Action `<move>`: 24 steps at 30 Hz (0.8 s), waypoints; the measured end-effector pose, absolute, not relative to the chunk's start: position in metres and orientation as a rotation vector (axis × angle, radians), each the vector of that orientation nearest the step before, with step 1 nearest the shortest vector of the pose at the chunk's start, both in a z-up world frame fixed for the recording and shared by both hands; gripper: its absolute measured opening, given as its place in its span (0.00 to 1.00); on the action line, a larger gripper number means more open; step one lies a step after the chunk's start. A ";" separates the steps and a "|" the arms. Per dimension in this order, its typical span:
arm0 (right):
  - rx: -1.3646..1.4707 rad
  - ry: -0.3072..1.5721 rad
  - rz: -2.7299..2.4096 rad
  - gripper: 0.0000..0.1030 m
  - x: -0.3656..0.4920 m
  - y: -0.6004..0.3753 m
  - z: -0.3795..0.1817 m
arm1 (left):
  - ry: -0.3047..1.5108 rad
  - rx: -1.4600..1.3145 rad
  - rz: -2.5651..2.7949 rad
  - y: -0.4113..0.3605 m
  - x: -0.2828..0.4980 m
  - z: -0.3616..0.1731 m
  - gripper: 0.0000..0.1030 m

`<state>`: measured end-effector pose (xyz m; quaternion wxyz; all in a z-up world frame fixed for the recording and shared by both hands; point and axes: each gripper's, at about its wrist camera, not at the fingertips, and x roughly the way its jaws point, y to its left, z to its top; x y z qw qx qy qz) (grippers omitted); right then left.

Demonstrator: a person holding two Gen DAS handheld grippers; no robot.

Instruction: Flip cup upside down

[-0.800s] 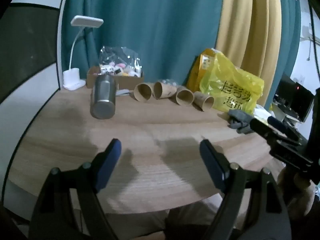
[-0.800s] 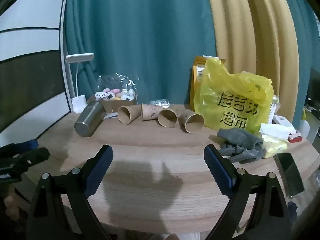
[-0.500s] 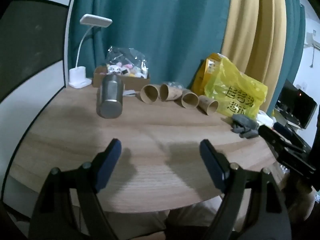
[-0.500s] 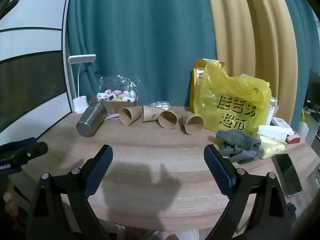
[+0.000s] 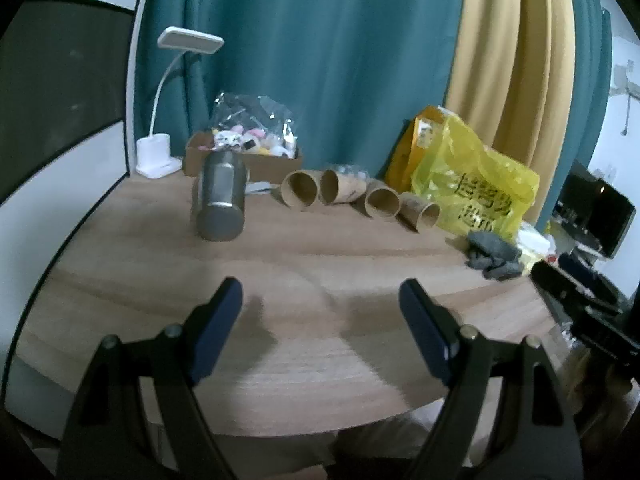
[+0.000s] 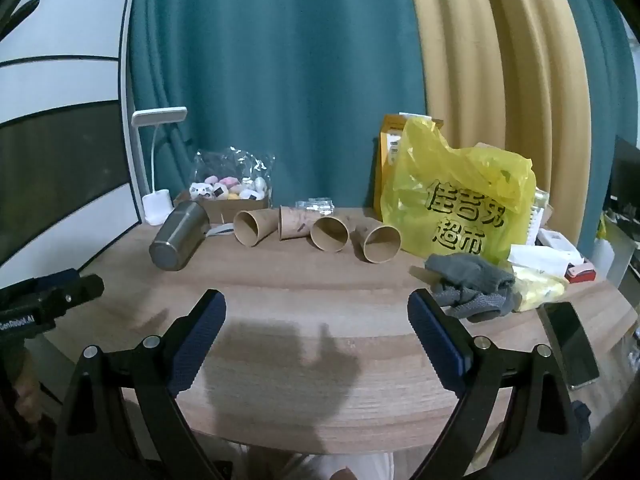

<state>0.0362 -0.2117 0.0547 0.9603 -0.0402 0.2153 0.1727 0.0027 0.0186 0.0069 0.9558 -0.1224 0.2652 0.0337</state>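
A steel cup (image 5: 221, 197) lies on its side at the back left of the round wooden table (image 5: 304, 264), its closed base toward me; it also shows in the right wrist view (image 6: 179, 235). Several brown paper cups (image 5: 300, 189) lie on their sides in a row to its right, mouths toward me, also in the right wrist view (image 6: 328, 233). My left gripper (image 5: 320, 300) is open and empty above the table's near part. My right gripper (image 6: 316, 312) is open and empty near the front edge.
A white desk lamp (image 5: 160, 152) and a cardboard box with a bag of toys (image 5: 252, 148) stand at the back left. A yellow plastic bag (image 6: 460, 196), a grey cloth (image 6: 472, 280) and a phone (image 6: 570, 340) sit at the right. Curtains hang behind.
The left wrist view has risen and pulled back a little, so the steel cup sits more centrally. The right gripper has hardly moved. Both stay open.
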 end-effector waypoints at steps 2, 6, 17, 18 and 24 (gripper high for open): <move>-0.080 0.434 0.350 0.92 0.037 -0.214 0.051 | 0.541 -0.247 0.068 0.020 0.004 0.006 0.80; -0.069 0.438 0.350 0.92 0.039 -0.218 0.046 | 0.550 -0.234 0.058 0.018 0.008 0.003 0.80; -0.072 0.476 0.344 0.92 0.051 -0.217 0.039 | 0.564 -0.219 0.049 0.016 0.015 0.001 0.80; -0.072 0.477 0.343 0.92 0.052 -0.218 0.039 | 0.563 -0.218 0.050 0.016 0.016 0.001 0.80; -0.070 0.477 0.345 0.92 0.051 -0.219 0.037 | 0.554 -0.214 0.052 0.015 0.016 -0.001 0.80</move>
